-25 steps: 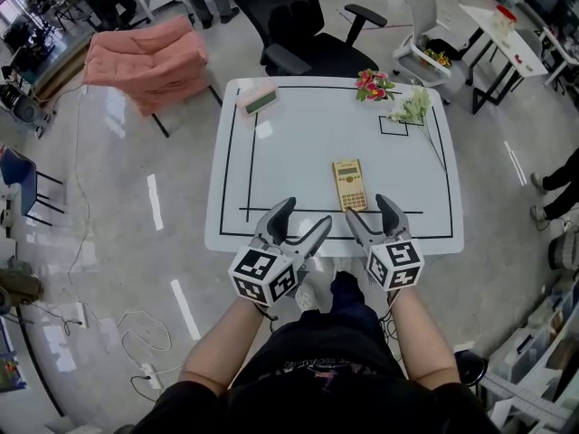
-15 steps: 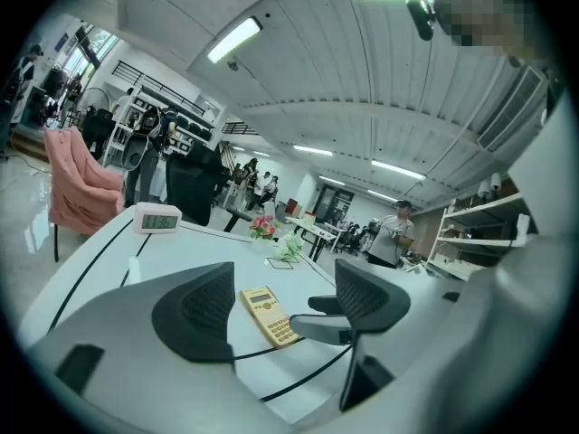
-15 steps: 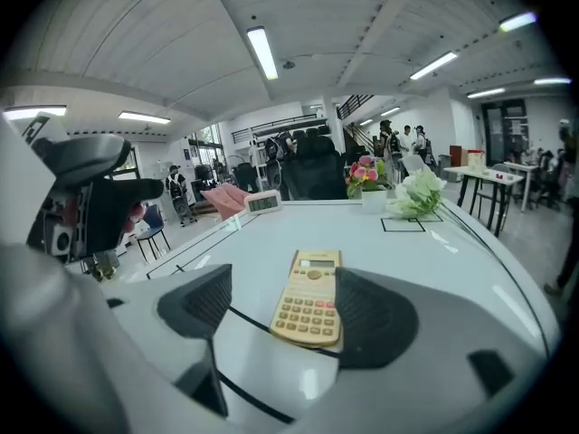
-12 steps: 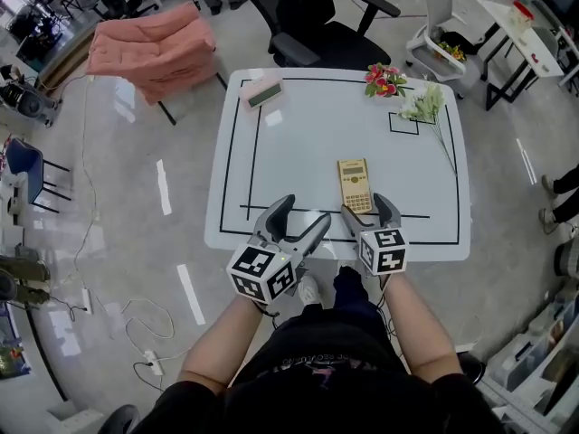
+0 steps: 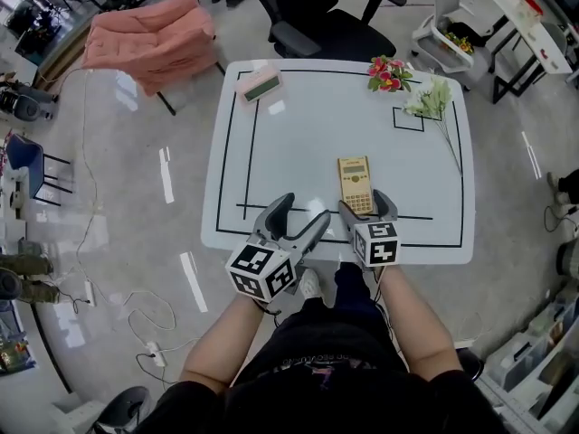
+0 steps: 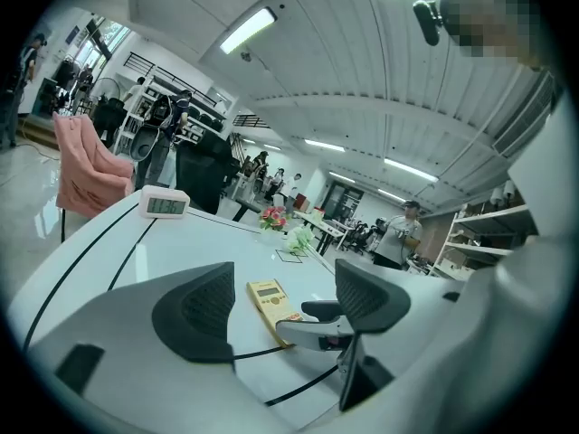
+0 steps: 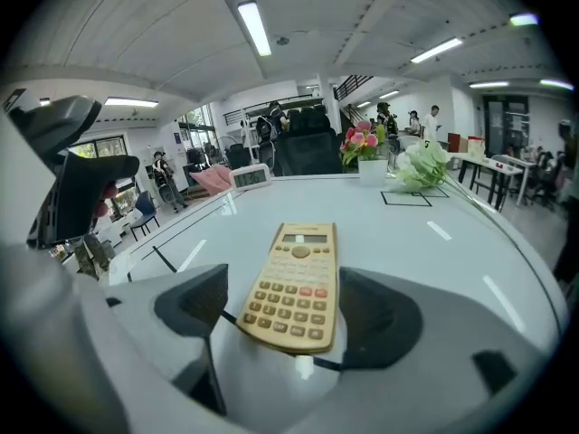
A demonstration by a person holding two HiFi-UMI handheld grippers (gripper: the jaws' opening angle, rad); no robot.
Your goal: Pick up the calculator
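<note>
A tan calculator lies flat on the white table, near its front edge. My right gripper is low at the calculator's near end, and its jaws are opening. In the right gripper view the calculator lies between the two dark pads, with a gap on each side. My left gripper hovers open and empty over the front edge, left of the right one. The left gripper view shows the calculator ahead, with one finger of the right gripper beside it.
A pink digital clock stands at the table's far left. Pink flowers and a white sprig lie at the far right by a small black square outline. A black office chair stands behind the table.
My right gripper has sunk towards the table and come up to the calculator's near end, its jaws spreading wider. The left gripper has dropped slightly.
</note>
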